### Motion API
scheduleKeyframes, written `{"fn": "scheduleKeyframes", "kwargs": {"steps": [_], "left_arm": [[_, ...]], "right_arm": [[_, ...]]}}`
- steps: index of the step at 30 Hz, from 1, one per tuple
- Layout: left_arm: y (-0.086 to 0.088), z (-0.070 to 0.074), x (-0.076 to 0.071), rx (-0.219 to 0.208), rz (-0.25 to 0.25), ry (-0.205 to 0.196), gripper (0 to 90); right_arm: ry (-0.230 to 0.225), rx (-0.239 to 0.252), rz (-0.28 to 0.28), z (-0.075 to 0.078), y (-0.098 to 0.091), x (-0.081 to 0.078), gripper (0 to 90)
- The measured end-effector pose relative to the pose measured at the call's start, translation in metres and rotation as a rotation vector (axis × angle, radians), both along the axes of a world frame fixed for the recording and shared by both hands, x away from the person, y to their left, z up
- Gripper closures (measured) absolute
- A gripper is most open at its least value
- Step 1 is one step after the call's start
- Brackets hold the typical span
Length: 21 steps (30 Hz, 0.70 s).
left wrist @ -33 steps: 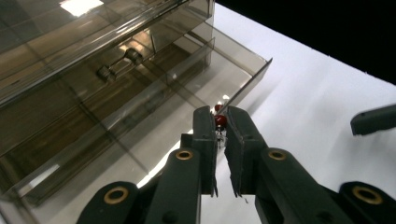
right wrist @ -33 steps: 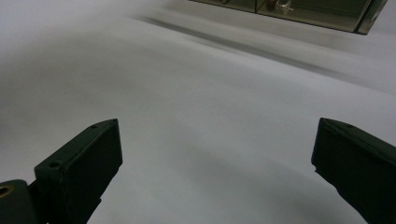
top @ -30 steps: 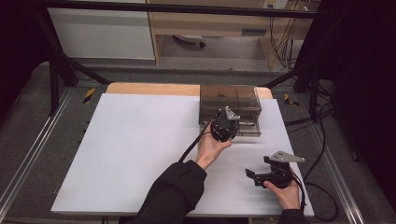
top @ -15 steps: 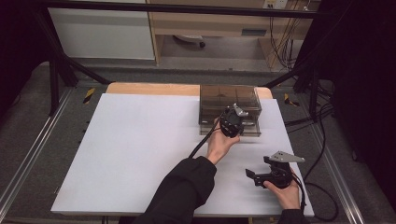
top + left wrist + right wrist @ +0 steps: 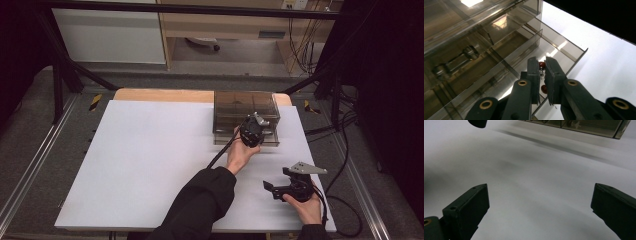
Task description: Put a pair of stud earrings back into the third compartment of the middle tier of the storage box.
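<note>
A smoked see-through drawer box (image 5: 245,107) stands at the far right of the white table, its bottom drawer (image 5: 270,139) pulled out. My left gripper (image 5: 254,129) hovers over that drawer. In the left gripper view its jaws (image 5: 542,82) stand nearly together above the drawer's wall (image 5: 564,47). A small red and metal piece (image 5: 541,65) shows through the slit; I cannot tell whether it is pinched or lying in the drawer. My right gripper (image 5: 270,190) rests low near the front right corner, jaws wide apart (image 5: 539,205) over bare table.
Inside an upper compartment lies a dark metal part (image 5: 456,62). The box's front edge (image 5: 579,126) shows far off in the right gripper view. The white table top (image 5: 150,165) stretches to the left. Cables trail off the right edge (image 5: 345,210).
My left hand has moved right and down, from the box's front left to above the open drawer. The right gripper has stayed still.
</note>
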<state>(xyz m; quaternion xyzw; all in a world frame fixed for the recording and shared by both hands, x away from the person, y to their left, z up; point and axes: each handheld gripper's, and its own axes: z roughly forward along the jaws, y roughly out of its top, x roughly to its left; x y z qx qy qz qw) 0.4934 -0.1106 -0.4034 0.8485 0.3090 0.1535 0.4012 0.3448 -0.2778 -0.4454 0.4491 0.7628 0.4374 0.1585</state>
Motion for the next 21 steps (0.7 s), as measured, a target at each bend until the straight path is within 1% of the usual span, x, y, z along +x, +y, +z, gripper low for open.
{"fn": "scheduleKeyframes", "kwargs": {"steps": [3,6,7,9,10,11,12,14,16,17,19,20,21], "left_arm": [[0.0,-0.003,0.002,0.008,-0.001,0.004,81.8],[0.0,-0.004,0.002,0.0,-0.006,0.014,81.0],[0.0,-0.004,0.002,-0.002,-0.003,0.017,79.6],[0.001,-0.002,0.002,-0.008,-0.002,0.012,72.1],[0.002,0.0,0.001,-0.004,-0.003,0.014,72.1],[0.003,0.002,0.0,-0.01,0.0,0.009,68.5],[0.004,0.003,0.0,-0.006,0.0,0.008,68.5],[0.008,0.009,-0.003,-0.009,-0.004,0.002,66.0],[0.012,0.014,-0.006,-0.024,0.001,-0.006,62.8],[0.014,0.016,-0.007,-0.033,-0.002,-0.004,59.8],[0.02,0.021,-0.011,-0.037,-0.004,-0.008,56.0],[0.024,0.022,-0.013,-0.046,-0.003,-0.007,56.0],[0.028,0.023,-0.015,-0.057,-0.008,-0.002,53.7]], "right_arm": [[-0.001,0.0,0.002,0.0,0.0,0.0,2.4],[-0.002,0.001,0.002,0.0,0.0,0.0,2.4],[-0.002,-0.002,0.002,0.0,0.0,0.0,2.4],[-0.002,0.0,0.002,0.0,0.0,0.0,2.4],[-0.002,0.0,0.002,0.0,0.0,0.0,2.4],[0.0,-0.002,0.004,0.0,0.001,0.0,2.4],[0.0,-0.002,0.004,0.0,0.001,0.0,2.4],[0.002,-0.001,0.005,0.0,0.001,0.0,2.4],[0.002,-0.001,0.006,0.0,0.001,0.0,2.5],[0.003,-0.002,0.004,0.0,0.001,0.0,2.5],[0.003,0.003,0.002,0.0,0.001,0.0,2.5],[0.003,0.003,0.002,0.0,0.001,0.0,2.5],[0.004,0.002,0.003,0.0,0.001,0.0,2.5]]}}
